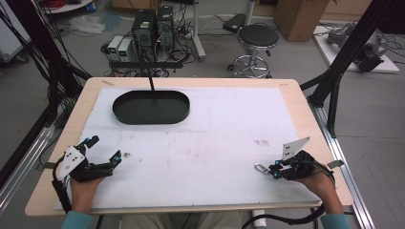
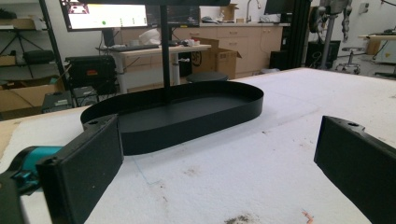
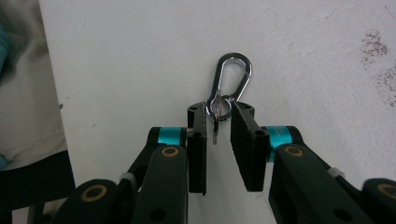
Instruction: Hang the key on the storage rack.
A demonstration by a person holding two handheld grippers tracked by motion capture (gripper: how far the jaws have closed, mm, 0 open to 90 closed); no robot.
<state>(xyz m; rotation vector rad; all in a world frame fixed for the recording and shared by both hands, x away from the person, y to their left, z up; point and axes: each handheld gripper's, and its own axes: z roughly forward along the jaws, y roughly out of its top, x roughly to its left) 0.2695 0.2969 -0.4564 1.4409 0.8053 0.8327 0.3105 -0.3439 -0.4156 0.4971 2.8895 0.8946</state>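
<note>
High view: near the worktop's (image 1: pixel 191 143) front right corner, the right gripper (image 1: pixel 273 171) pinches a carabiner (image 1: pixel 261 168); the left gripper (image 1: pixel 106 152), front left, gapes empty. Left gripper view: a black tray (image 2: pixel 187 116) lies ahead, jaws wide apart. Right gripper view: the jaws clamp the carabiner's key ring (image 3: pixel 218 108). Light, stiff, slippery metal; the ring seems the best hold.

Wide open white mat (image 1: pixel 200 143) between both hands. Only blocker's the black tray (image 1: pixel 151 107) with its upright post (image 1: pixel 152 82) at 11 o'clock.
</note>
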